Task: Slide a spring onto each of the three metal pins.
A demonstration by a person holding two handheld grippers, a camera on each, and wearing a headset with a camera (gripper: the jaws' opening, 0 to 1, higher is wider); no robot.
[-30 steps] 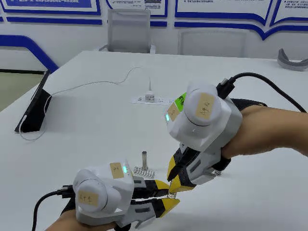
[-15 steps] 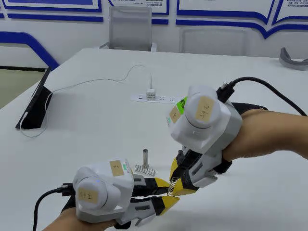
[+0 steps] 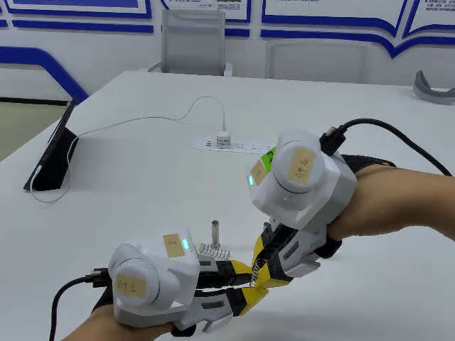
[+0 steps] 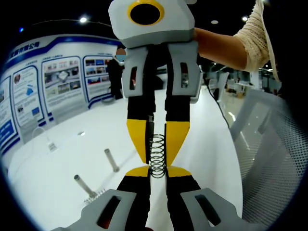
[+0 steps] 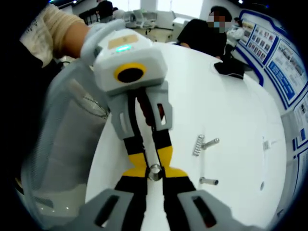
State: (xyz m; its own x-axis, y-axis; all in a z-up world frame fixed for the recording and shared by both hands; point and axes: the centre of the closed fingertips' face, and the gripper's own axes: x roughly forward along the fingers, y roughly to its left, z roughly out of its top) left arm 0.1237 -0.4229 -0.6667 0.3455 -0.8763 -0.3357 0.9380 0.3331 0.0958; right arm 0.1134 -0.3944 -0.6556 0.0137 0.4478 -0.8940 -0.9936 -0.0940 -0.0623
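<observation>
Fingers of the right gripper [image 5: 154,172] clasp a spring [image 4: 158,154] lengthwise above the bench [image 3: 142,177]; those of the left gripper [image 4: 158,172] pinch its end. A pin [image 3: 215,234] stands upright nearby.

A white table [image 3: 128,185] carries a power strip [image 3: 231,145] with a white cable [image 3: 142,122] looping toward a dark tablet [image 3: 51,153] at its left edge; a grey chair [image 3: 190,42] stands beneath blue-trimmed wall boards [image 3: 78,8].

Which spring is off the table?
The spring held between the left gripper and right gripper tips; the other spring lies on the table beside a pin.
</observation>
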